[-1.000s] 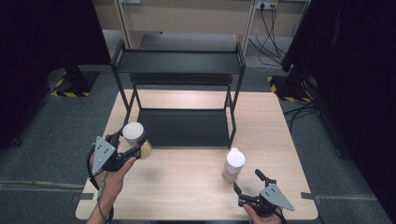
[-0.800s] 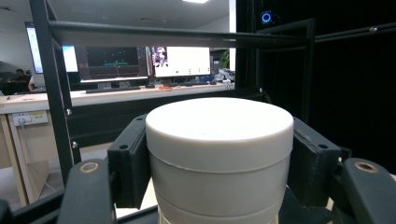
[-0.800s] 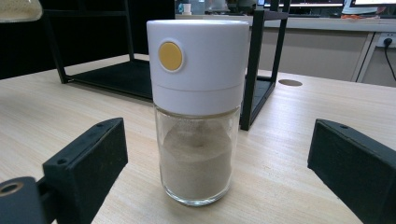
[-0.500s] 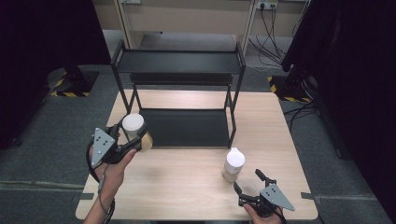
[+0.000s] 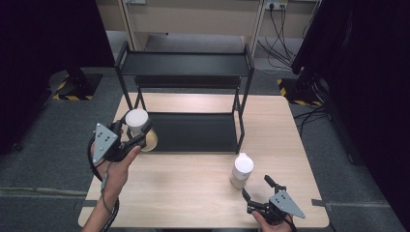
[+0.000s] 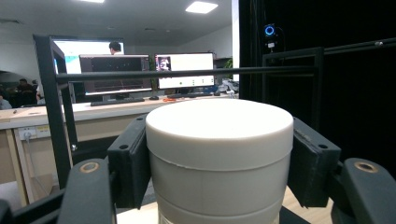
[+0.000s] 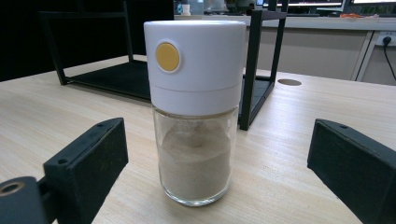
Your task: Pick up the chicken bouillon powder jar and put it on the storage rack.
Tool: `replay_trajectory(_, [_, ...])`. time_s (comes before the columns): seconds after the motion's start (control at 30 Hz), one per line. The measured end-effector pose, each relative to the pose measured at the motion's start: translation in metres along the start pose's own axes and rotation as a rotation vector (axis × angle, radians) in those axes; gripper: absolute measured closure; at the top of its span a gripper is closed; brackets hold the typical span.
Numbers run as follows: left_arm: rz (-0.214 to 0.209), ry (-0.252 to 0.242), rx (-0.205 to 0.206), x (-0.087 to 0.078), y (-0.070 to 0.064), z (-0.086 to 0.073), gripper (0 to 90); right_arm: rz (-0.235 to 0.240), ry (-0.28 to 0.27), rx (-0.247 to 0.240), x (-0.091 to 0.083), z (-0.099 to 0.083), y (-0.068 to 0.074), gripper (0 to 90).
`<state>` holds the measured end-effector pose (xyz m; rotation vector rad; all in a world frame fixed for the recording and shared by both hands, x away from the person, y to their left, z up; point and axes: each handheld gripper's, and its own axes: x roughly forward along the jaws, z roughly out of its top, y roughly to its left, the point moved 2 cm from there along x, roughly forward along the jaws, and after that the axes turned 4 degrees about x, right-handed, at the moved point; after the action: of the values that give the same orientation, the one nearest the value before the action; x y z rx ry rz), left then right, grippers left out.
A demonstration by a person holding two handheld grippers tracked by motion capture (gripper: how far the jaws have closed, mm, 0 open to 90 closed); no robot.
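Nearer the rack [image 5: 183,92] now, clamped jar [image 5: 137,123].

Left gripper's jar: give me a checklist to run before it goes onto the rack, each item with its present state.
1. Grip: left gripper has both pads against the white-lidded jar, just under the lid. Ok.
2. Jar upright: lid level in the left gripper view. Ok.
3. Lower shelf of the black rack free: bare dark surface. Ok.
4. Way in: the jar is at the rack's front left post, not yet facing the opening. Not ok.
5. Right gripper out of the way: open, near the table's front edge behind the shaker jar, untouched. Ok.
6. Clearance under the top shelf: cannot tell.
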<state>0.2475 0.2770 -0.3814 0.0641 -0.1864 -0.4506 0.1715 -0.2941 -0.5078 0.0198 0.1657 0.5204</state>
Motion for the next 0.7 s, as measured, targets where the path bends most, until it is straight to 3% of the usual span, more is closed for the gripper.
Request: replay_trajectory(0.7, [0.008,-0.019,0.008,0.019,0.003,0.028,33.4,0.000,0.001,0.010,0.000,0.000,-0.001,5.2])
